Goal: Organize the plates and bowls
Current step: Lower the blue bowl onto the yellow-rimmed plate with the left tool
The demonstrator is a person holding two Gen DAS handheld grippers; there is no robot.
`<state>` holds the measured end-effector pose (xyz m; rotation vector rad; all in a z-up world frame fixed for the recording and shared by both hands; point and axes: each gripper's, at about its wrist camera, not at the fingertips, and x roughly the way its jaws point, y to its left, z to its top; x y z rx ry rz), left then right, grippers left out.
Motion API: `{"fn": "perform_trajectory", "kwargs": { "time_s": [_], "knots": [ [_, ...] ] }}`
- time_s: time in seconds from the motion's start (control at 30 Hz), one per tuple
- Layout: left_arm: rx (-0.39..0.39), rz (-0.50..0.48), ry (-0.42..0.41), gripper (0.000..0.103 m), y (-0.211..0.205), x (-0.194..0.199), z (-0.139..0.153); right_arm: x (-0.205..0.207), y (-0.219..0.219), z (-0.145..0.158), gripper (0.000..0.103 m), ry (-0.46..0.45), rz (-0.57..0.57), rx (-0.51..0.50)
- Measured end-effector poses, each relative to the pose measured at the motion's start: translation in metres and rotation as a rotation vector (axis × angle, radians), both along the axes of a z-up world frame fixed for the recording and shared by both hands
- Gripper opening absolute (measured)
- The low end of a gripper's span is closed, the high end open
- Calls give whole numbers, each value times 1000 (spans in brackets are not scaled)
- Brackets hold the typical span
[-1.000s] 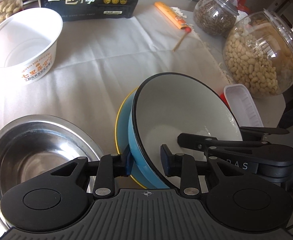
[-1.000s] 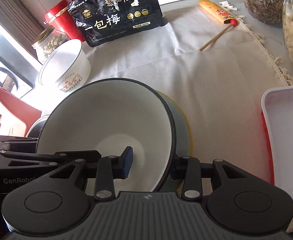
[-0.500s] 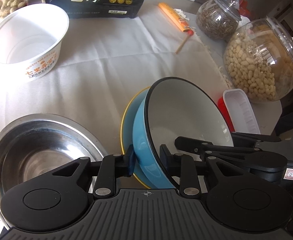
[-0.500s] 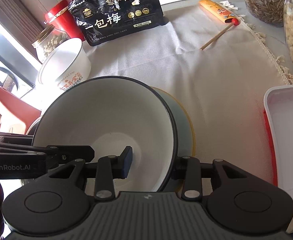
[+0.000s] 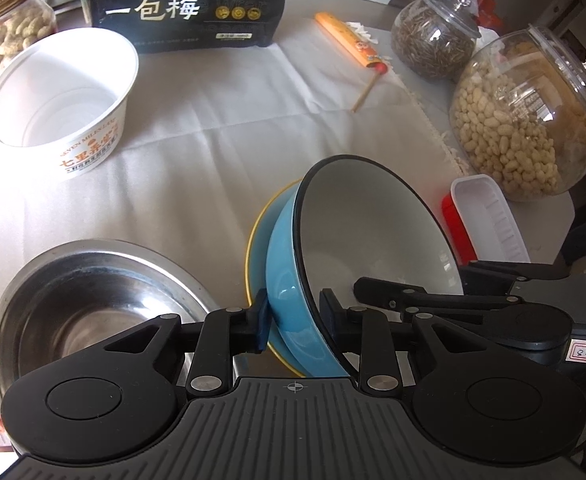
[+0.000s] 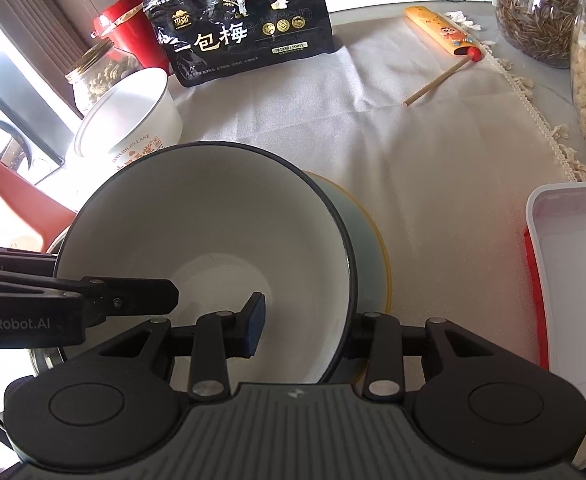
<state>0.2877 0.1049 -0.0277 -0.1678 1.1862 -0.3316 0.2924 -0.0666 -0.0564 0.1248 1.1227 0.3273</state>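
A blue bowl (image 5: 373, 232) with a white inside and black rim is tipped up on edge over a blue plate with a yellow rim (image 5: 257, 248). My left gripper (image 5: 293, 316) is shut on the bowl's near wall, one pad on the blue outside and one inside. In the right wrist view the same bowl (image 6: 213, 220) leans against the plate (image 6: 373, 260). My right gripper (image 6: 305, 330) is shut on its rim; the outer finger is half hidden behind the rim. Each gripper shows in the other's view, the right gripper (image 5: 365, 286) and the left gripper (image 6: 173, 300) both reaching into the bowl.
A steel bowl (image 5: 93, 300) sits close on the left, a white paper tub (image 5: 65, 92) behind it. A white plastic tray (image 5: 489, 220) lies to the right, below a peanut jar (image 5: 525, 120) and a seed jar (image 5: 433, 40). A black bag (image 5: 189, 4) and chopsticks (image 5: 349, 44) lie at the back.
The bowl stands slightly steeper over the plate than a second ago. Both grippers keep their hold and have hardly moved.
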Motion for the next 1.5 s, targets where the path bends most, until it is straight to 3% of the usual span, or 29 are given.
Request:
{"fn": "perform_trajectory", "kwargs": {
  "time_s": [1.0,1.33,1.5],
  "knots": [
    [44,-48,-7,28,-9,-4,-4,-2,-22,16,38,26,-58,62],
    [5,-37,19,34,-4,-1,-4,-5,-24,27,38,-16,-53,44],
    [-54,-14,53,39,5,4,-4,-4,-27,31,38,-37,-53,42]
  ]
}}
